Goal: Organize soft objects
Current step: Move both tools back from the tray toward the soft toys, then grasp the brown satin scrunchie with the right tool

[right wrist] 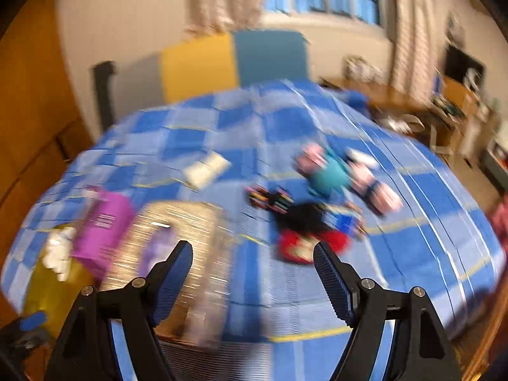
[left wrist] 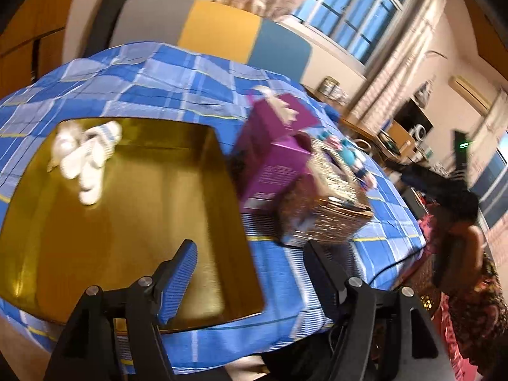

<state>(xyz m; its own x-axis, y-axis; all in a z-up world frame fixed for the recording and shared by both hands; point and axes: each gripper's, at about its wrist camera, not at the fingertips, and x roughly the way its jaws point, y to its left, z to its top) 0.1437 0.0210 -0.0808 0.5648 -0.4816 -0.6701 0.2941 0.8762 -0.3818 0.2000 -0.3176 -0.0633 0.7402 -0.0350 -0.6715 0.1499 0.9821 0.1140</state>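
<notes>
A white plush toy lies in the far left corner of a shallow gold tray on a blue checked cloth. My left gripper stands open over the tray's near right corner, with nothing between its fingers. In the blurred right wrist view a teal and pink plush and a red and black plush lie on the cloth. My right gripper is open and empty, just short of the red and black plush. The white plush and the gold tray show at the left edge.
A purple carton and a glittery box stand right of the tray; both appear again as the purple carton and glittery box. A white flat item lies farther back. A person in patterned clothing is at the right.
</notes>
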